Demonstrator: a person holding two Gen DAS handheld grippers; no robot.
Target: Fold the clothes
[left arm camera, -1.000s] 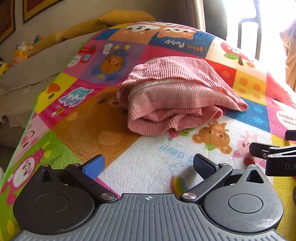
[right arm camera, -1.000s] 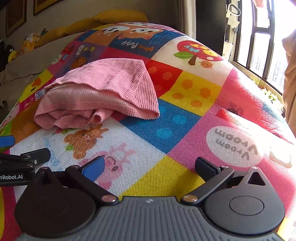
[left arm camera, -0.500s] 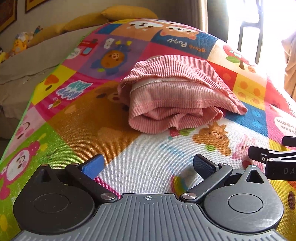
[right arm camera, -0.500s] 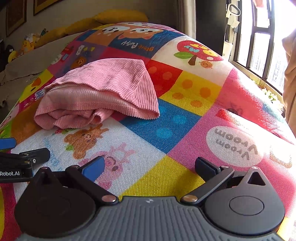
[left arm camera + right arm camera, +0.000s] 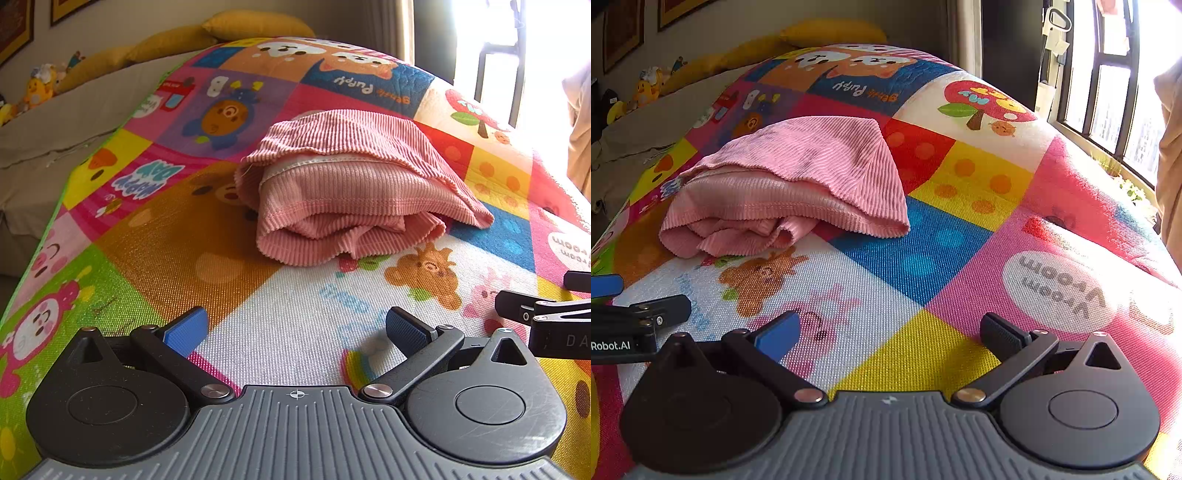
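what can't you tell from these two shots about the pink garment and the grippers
- Pink garment: its type and inner layers are hidden by its own folds in both views.
- Its far side: hidden behind the top layer in both views.
- Right hand-held gripper: cut off by the left view's right edge.
- Left hand-held gripper: cut off by the right view's left edge.

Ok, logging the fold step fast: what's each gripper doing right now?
Left gripper: open, holding nothing, short of the folded pink garment.
Right gripper: open, holding nothing, over the play mat.
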